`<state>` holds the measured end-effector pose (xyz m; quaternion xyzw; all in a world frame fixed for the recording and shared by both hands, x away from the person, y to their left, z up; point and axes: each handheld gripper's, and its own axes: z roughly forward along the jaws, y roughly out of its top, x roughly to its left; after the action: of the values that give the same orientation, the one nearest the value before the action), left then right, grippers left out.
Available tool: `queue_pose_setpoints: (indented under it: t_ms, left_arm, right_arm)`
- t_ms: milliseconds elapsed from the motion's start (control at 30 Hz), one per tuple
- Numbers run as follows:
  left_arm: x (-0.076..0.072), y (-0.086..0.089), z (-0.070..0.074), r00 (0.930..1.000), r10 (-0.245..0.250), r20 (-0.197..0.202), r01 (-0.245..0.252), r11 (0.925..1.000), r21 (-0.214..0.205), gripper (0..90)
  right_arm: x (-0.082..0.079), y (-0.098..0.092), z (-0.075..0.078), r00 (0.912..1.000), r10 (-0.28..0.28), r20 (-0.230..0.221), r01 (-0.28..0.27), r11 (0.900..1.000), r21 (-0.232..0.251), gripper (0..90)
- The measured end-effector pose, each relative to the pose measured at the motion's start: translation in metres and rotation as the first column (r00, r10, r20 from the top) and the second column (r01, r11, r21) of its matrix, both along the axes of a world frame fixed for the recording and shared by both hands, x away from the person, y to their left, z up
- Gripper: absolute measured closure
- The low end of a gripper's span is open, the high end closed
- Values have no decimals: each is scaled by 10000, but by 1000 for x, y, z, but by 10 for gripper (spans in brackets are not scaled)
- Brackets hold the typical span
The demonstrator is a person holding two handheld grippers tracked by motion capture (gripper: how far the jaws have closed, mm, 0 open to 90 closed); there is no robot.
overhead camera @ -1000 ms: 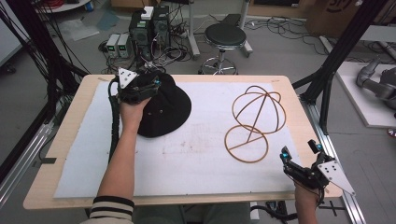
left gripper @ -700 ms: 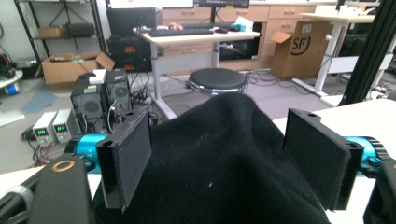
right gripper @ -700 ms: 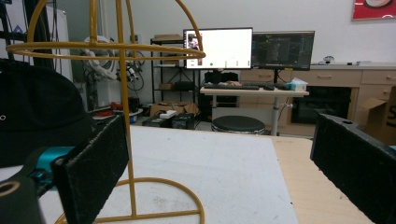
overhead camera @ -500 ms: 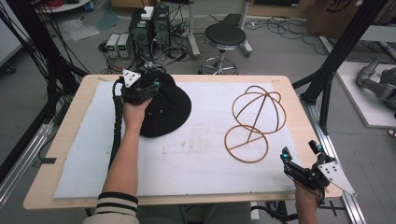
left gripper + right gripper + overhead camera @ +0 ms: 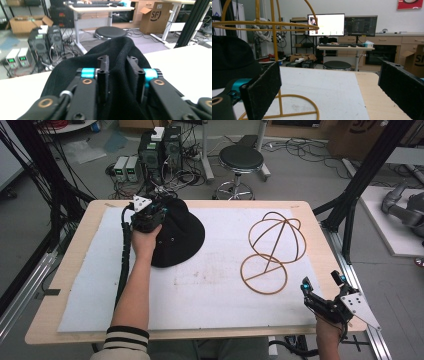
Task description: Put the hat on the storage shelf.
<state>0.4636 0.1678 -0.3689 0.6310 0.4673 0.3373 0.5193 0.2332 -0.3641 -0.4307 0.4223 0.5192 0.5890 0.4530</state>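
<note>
A black fabric hat point(image 5: 182, 235) lies on the white mat at the back left. My left gripper point(image 5: 159, 209) sits over the hat's far left edge. In the left gripper view its jaws point(image 5: 119, 70) are pinched on a raised fold of the hat point(image 5: 120, 50). A golden wire hat stand point(image 5: 274, 245) lies on the mat at the right, with a dome and a ring base. My right gripper point(image 5: 322, 282) hovers at the table's front right corner, open and holding nothing. In the right gripper view point(image 5: 332, 92) the stand point(image 5: 274, 37) rises at the left, with the hat point(image 5: 229, 60) behind it.
A white mat point(image 5: 215, 285) covers most of the wooden table point(image 5: 325, 250). A black stool point(image 5: 241, 157) and computer boxes point(image 5: 160, 147) stand on the floor beyond the far edge. Black frame posts point(image 5: 355, 195) rise at the right side.
My left gripper has shifted slightly right along the hat's back edge, still pinching the fabric. The right gripper and the wire stand have stayed where they were.
</note>
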Motion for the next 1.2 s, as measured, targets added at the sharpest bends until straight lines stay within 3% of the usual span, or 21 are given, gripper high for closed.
queue_pose_setpoints:
  t_ms: [167,333,567,800,933,967,1100,1167,1200]
  left_arm:
    - [-1,-5,0,9998,180,35,-180,9996,234,856]
    - [-2,-4,2,9998,138,113,-137,9999,-24,864]
    - [-5,-5,7,9988,31,491,-17,9996,-284,867]
    - [-12,-5,25,9918,47,1275,49,9971,-753,866]
    - [-16,-4,38,9857,113,1683,80,9934,-1141,867]
    - [-19,-2,42,9829,176,1832,112,9879,-1547,867]
    - [-22,1,46,9795,181,2007,212,9812,-1918,867]
    - [-25,4,50,9762,202,2160,312,9722,-2319,867]
    - [-25,4,50,9762,202,2160,312,9722,-2319,867]
  right_arm:
    - [0,0,0,10000,-2,8,2,10000,-26,44]
    - [1,1,0,10000,37,-52,-37,10000,-24,44]
    - [1,1,0,10000,58,-39,-58,10000,-64,44]
    - [1,3,0,9999,142,-28,-142,9998,-150,44]
    - [1,3,0,9999,156,-24,-157,9998,-132,44]
    - [1,4,0,9999,166,-36,-167,9998,-71,44]
    - [0,4,0,9999,160,-45,-160,9998,-109,44]
    - [1,3,0,9998,176,5,-176,9997,-141,44]
    - [1,3,0,9998,176,5,-176,9997,-141,44]
